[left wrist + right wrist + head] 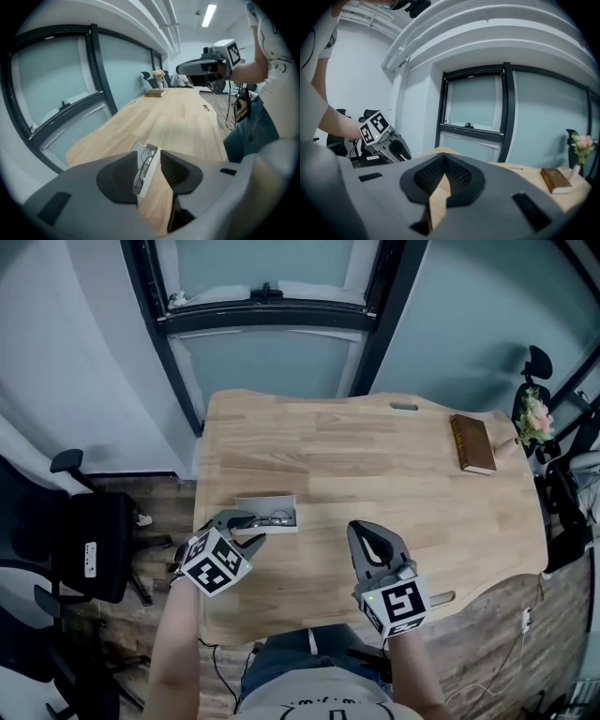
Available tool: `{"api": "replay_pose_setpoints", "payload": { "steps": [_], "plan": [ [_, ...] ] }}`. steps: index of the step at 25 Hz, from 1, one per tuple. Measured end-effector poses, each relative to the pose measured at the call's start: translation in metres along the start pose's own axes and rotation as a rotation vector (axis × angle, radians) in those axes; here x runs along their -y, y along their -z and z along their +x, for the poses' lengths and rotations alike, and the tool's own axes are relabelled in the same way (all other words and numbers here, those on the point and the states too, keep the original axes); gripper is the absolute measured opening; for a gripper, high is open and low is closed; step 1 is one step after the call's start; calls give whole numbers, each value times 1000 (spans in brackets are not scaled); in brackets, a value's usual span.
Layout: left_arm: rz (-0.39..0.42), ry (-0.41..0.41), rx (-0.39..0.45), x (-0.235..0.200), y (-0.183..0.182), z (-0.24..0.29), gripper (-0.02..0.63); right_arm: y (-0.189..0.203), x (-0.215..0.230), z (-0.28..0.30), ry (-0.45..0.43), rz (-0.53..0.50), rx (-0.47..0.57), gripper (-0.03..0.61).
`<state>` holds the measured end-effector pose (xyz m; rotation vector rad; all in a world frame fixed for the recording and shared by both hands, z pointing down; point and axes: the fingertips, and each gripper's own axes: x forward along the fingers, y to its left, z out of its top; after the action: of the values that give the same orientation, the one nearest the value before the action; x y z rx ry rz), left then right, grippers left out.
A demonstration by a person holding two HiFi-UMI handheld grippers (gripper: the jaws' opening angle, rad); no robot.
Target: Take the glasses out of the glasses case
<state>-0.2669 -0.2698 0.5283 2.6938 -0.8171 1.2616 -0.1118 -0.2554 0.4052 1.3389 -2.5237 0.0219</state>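
A big wood table (375,465) stands in front of a window (272,352) with a dark frame. The wall is pale blue and the floor (506,634) is brown wood. A black chair (84,545) sits at the left.

The case (265,503) lies open near the table's front left edge, and the glasses (279,517) are inside it. The left gripper (246,529) is right by the case with its fingers spread, pinching nothing. The right gripper (373,542) is over the table's front edge, with its fingers pressed together and nothing in them.

A brown book (472,443) lies far off at the right, near some flowers (535,415).
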Motion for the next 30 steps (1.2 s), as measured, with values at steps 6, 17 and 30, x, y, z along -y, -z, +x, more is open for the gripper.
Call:
{"api": "replay_pose_setpoints", "payload": {
  "steps": [6,17,30],
  "plan": [
    [82,120,-167,-8,20,45,160,24,10,4,4,37,-57,11],
    [152,255,-372,-16,55,110,118,65,39,12,-11,66,-154,11],
    [60,461,-412,-14,61,122,61,68,34,34,-91,39,-192,11]
  ]
}}
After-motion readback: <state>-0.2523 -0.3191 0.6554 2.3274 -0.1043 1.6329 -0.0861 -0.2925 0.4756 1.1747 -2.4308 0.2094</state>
